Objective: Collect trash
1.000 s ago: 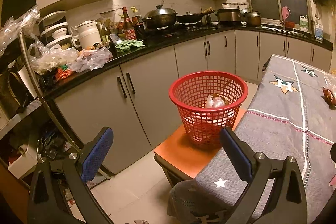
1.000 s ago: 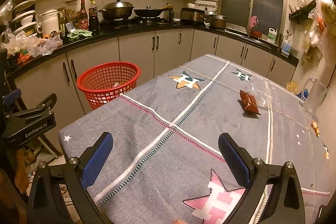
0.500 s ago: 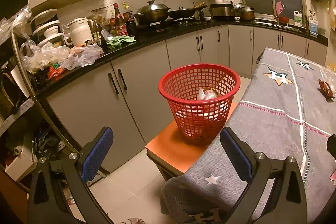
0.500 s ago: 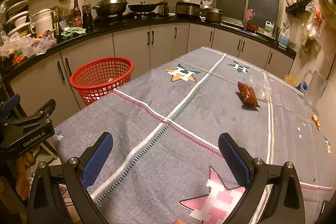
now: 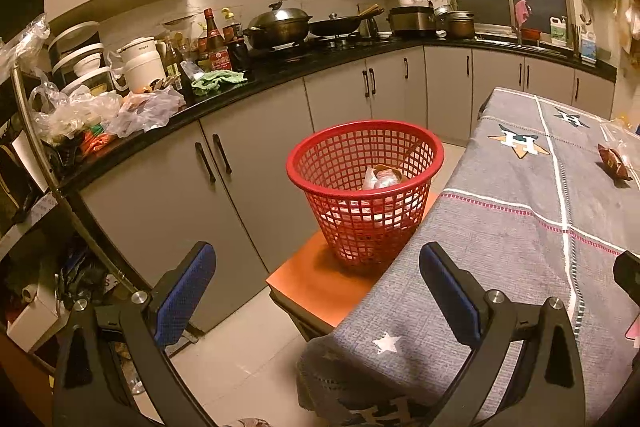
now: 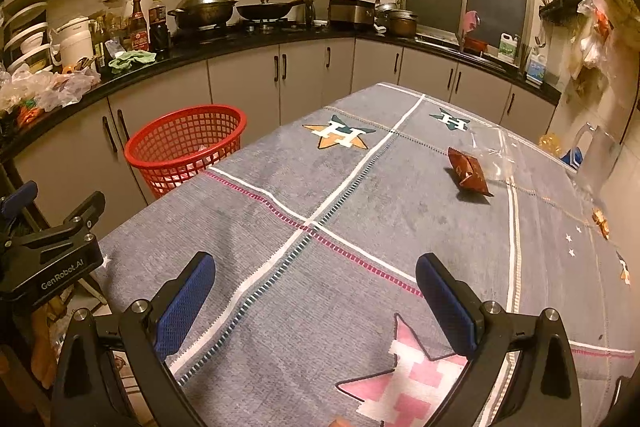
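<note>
A red mesh basket stands on an orange stool by the table's left edge, with crumpled wrappers inside; it also shows in the right wrist view. A brown snack wrapper lies on the grey tablecloth at the far right; it also shows in the left wrist view. A clear plastic sheet lies behind it. My left gripper is open and empty, short of the basket. My right gripper is open and empty above the near table.
The orange stool sits between table and cabinets. The black counter holds bags, bottles and pots. Small orange scraps lie at the table's right edge. A clear jug stands at the far right corner.
Both grippers have drifted back slightly and to the left; the basket and wrapper sit a little farther right in view. Both stay open and empty.
</note>
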`<state>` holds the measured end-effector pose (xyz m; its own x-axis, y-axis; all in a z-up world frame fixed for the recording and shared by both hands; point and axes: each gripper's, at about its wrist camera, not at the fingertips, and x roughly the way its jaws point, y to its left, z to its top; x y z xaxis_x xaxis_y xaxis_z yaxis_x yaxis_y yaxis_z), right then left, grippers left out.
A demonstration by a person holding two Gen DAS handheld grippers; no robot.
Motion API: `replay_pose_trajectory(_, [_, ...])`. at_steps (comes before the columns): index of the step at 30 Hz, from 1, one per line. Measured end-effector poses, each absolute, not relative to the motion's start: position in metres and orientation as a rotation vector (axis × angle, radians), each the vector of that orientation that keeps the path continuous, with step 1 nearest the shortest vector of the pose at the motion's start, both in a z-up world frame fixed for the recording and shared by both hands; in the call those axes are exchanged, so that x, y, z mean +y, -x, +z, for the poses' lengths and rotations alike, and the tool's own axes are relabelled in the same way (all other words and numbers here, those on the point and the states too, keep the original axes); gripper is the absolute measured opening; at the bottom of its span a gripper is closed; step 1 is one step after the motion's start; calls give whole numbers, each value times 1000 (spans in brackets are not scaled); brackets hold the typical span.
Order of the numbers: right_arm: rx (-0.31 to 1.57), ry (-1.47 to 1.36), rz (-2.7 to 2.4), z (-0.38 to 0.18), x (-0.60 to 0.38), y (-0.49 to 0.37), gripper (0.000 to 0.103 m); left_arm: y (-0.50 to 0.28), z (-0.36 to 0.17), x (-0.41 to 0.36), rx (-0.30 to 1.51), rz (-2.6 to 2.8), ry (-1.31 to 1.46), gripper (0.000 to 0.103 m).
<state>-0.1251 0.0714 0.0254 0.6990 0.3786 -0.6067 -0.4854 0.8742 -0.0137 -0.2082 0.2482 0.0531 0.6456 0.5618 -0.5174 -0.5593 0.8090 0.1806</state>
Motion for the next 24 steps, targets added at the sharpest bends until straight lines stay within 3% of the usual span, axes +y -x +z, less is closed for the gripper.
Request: replay_pose_trajectory(24, [642, 173, 478, 23, 68, 125, 102, 207, 51, 244, 601, 612, -15, 101])
